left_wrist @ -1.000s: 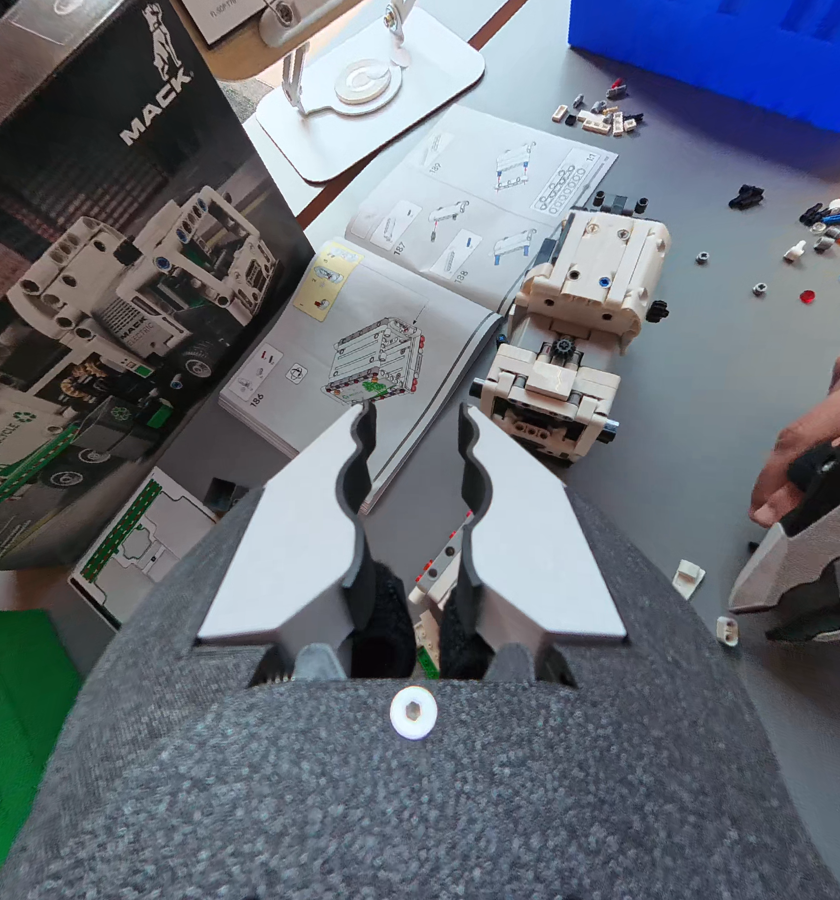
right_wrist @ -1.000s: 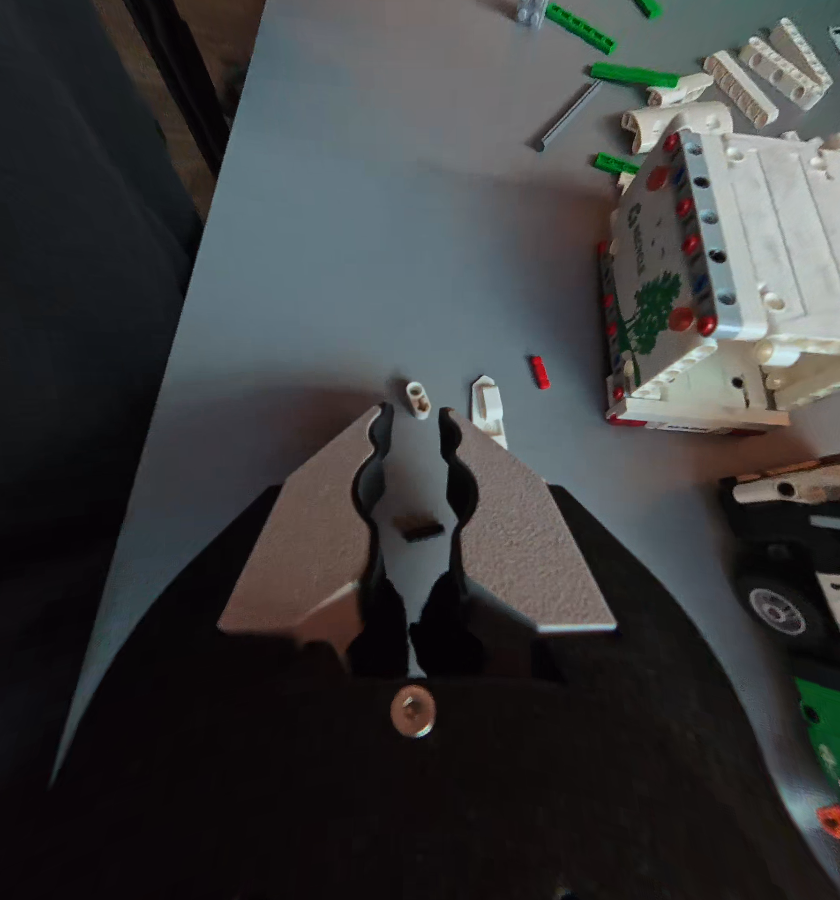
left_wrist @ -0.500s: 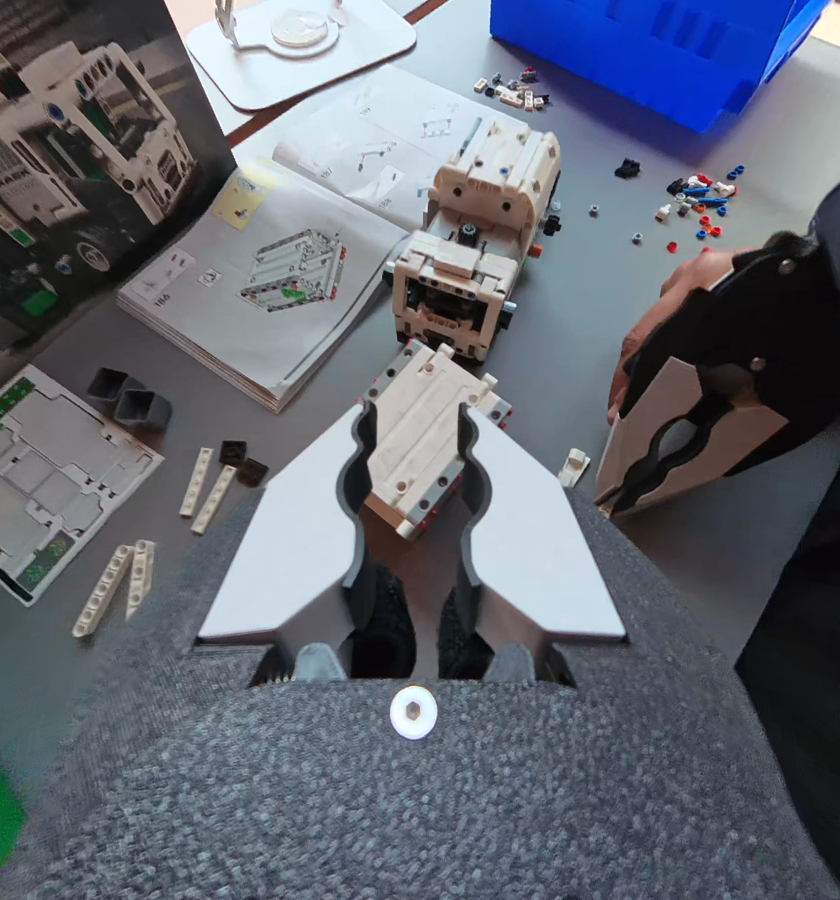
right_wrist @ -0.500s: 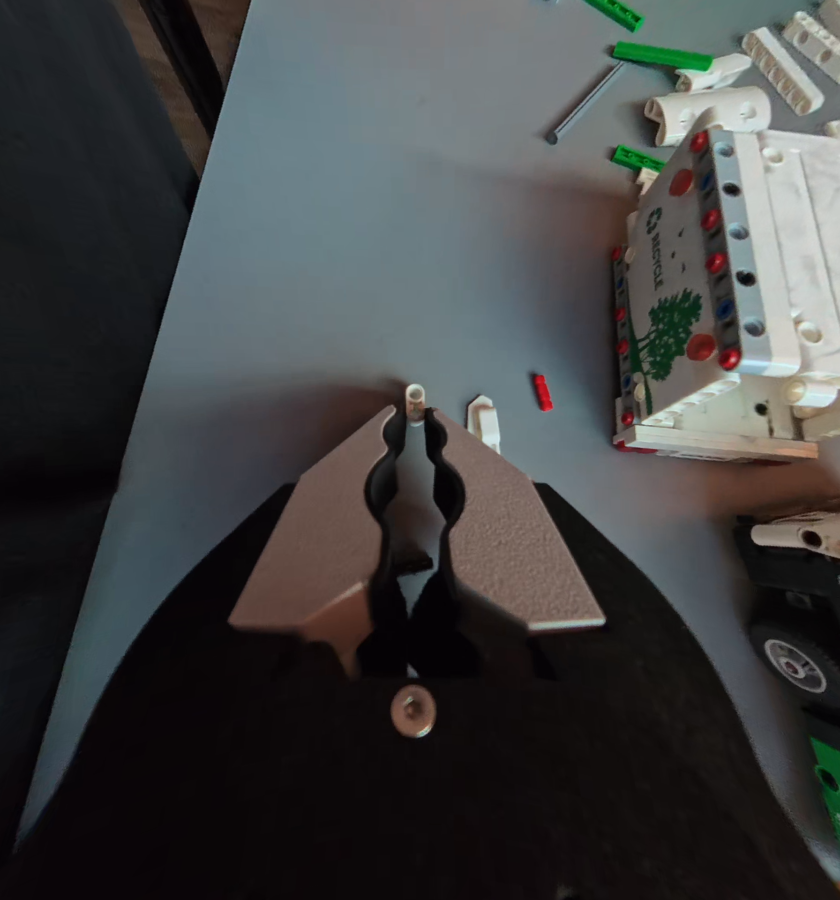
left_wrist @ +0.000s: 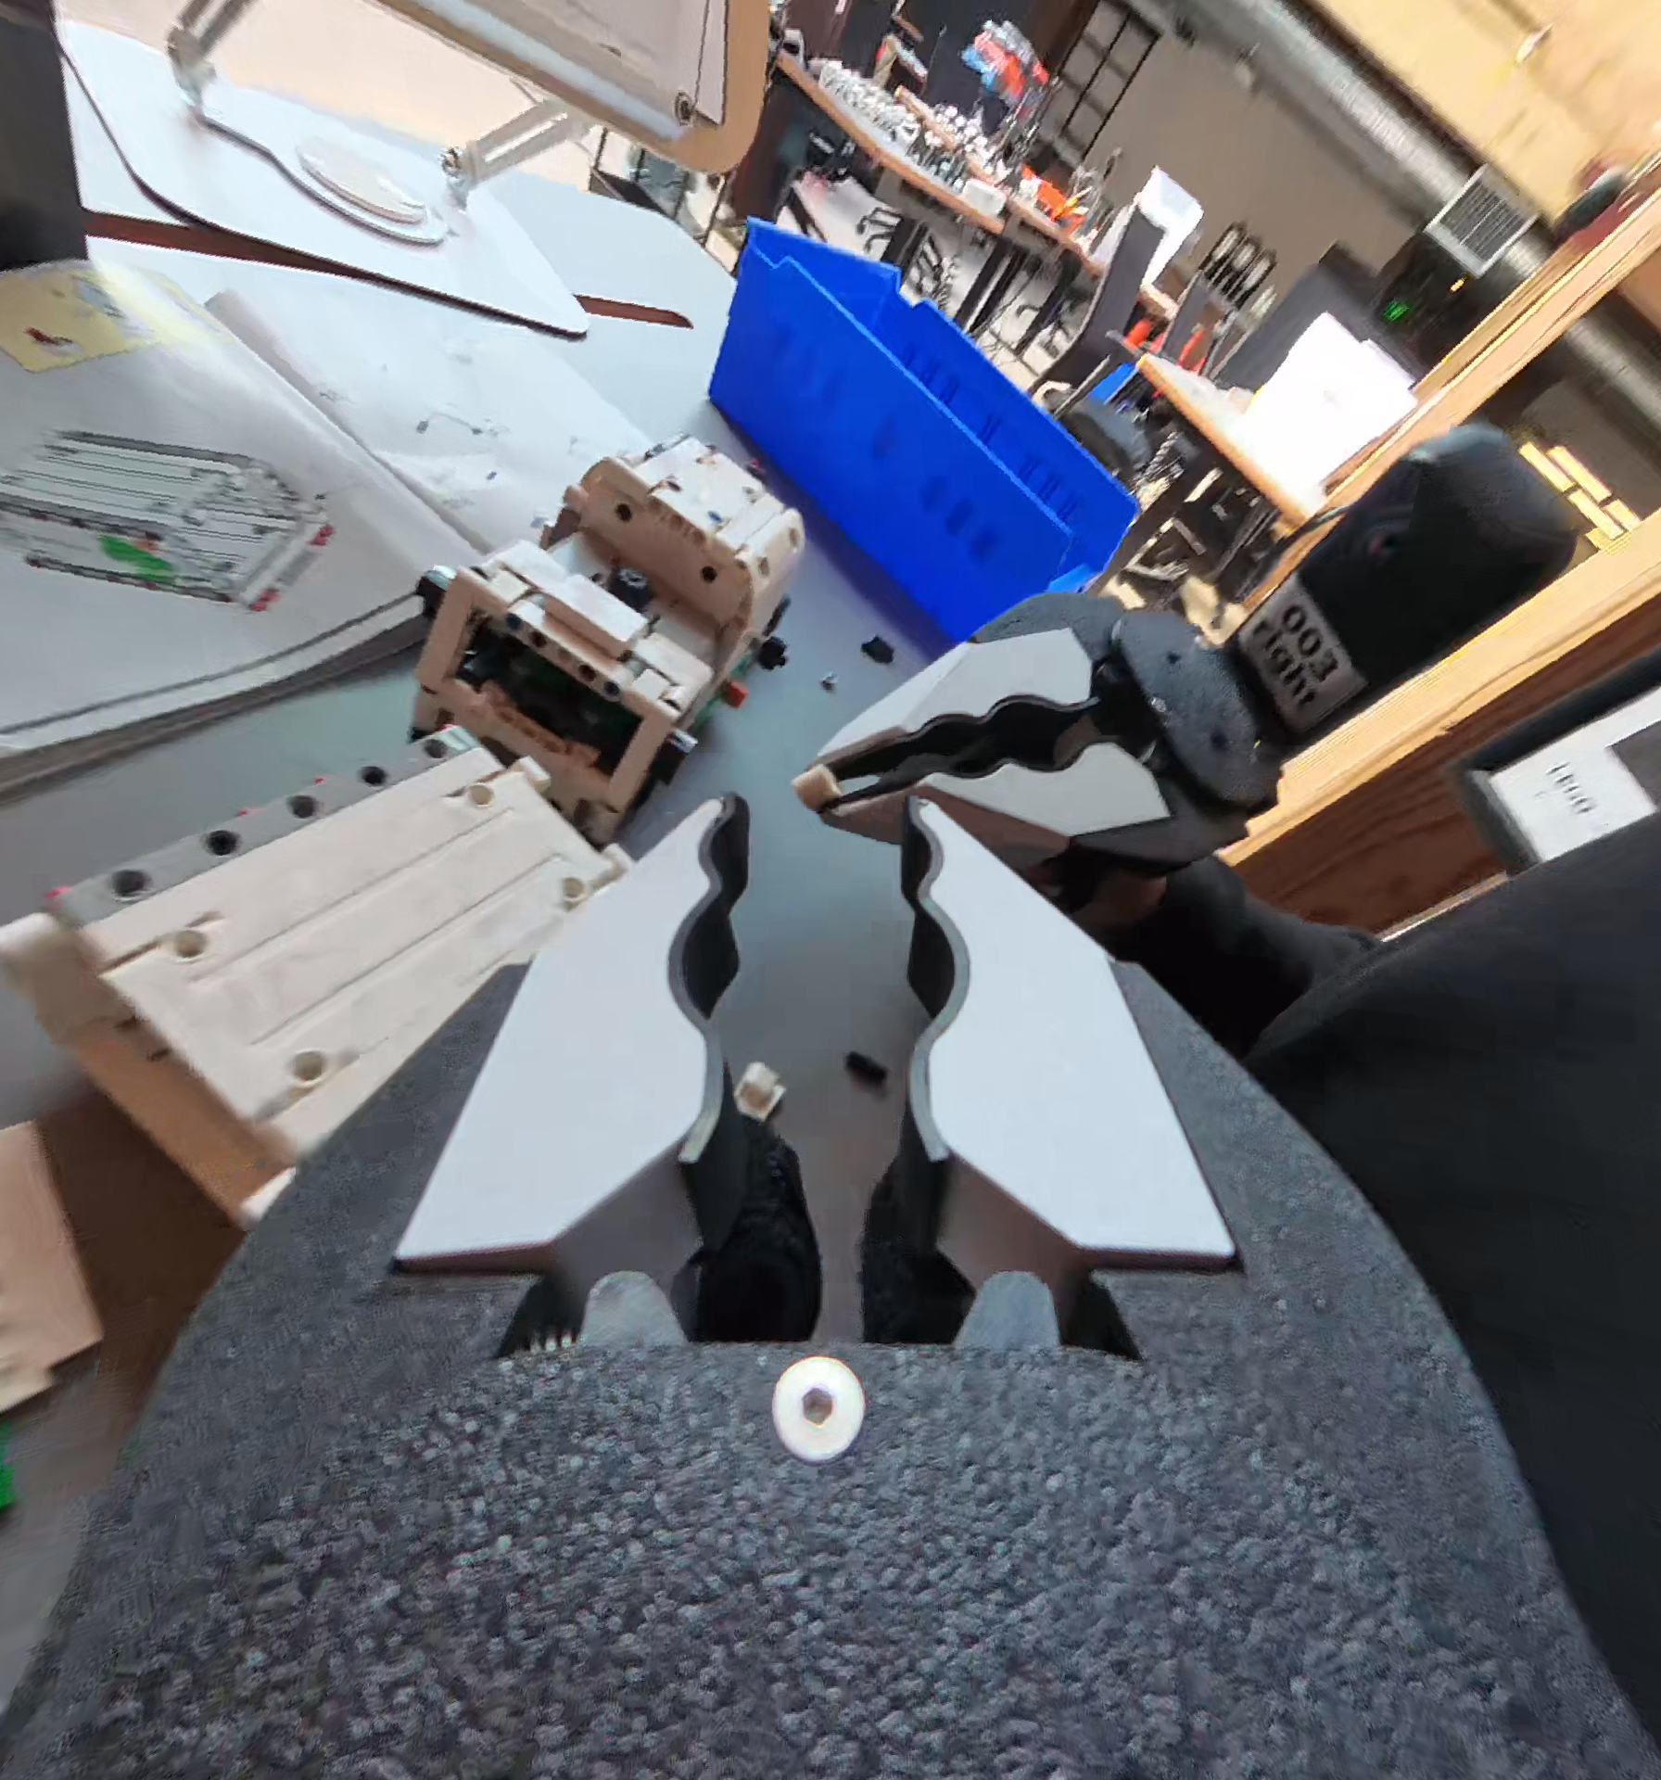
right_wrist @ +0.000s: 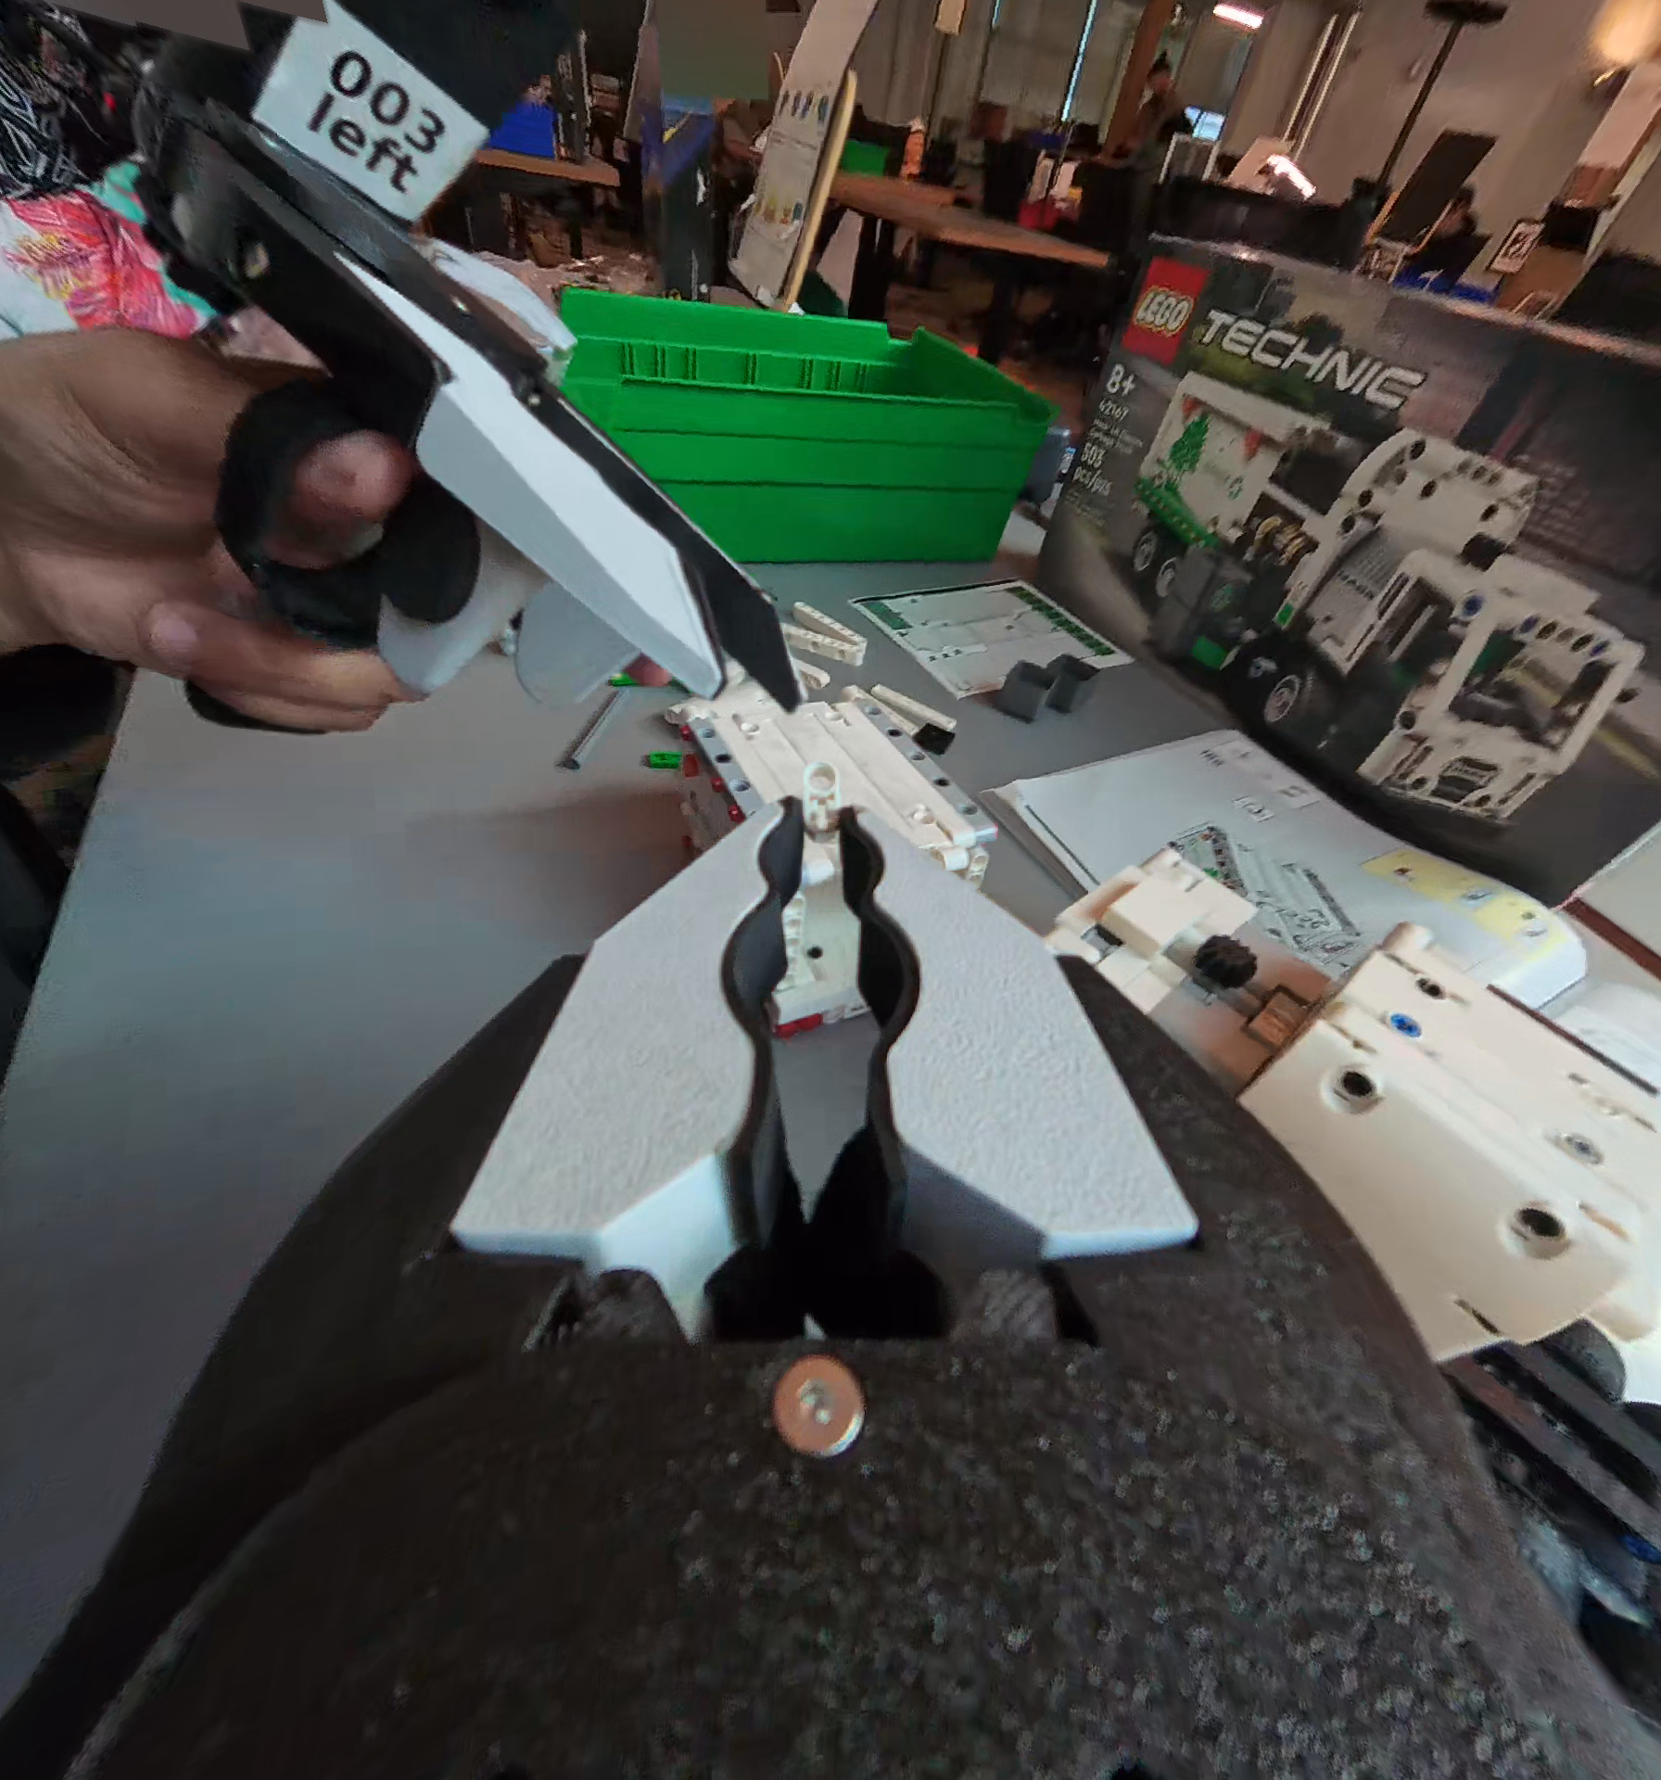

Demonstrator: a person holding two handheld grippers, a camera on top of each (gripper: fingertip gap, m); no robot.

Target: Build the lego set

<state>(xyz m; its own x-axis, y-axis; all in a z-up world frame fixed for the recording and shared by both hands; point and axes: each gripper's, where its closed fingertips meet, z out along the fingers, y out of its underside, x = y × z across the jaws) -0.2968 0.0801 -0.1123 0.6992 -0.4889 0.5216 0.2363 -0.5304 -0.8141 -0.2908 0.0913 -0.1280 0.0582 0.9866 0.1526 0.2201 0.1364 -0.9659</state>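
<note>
The right claw [right_wrist: 819,819] is lifted off the bench [right_wrist: 278,963], level, clenched on a small white pin [right_wrist: 821,792]. The left claw [left_wrist: 822,819] hangs released, tilted down over the white panel [right_wrist: 836,761], gripped by a hand [right_wrist: 104,520]. Green bin [right_wrist: 788,433] and blue bin [left_wrist: 904,453] stand behind; contents hidden.

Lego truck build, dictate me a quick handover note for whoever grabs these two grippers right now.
Right gripper: shut on a small white connector piece, lifted off the table.
Left gripper: open, empty, held above the white panel block.
White truck cab stands beyond the block, beside the open instruction booklet. Blue bin behind the cab, green bin and set box on the far side.
Done: cab and panel block assembled, piece picked up.
Left: fit the piece, probably onto the block or cab, then join the sections; loose parts remain on the table.
</note>
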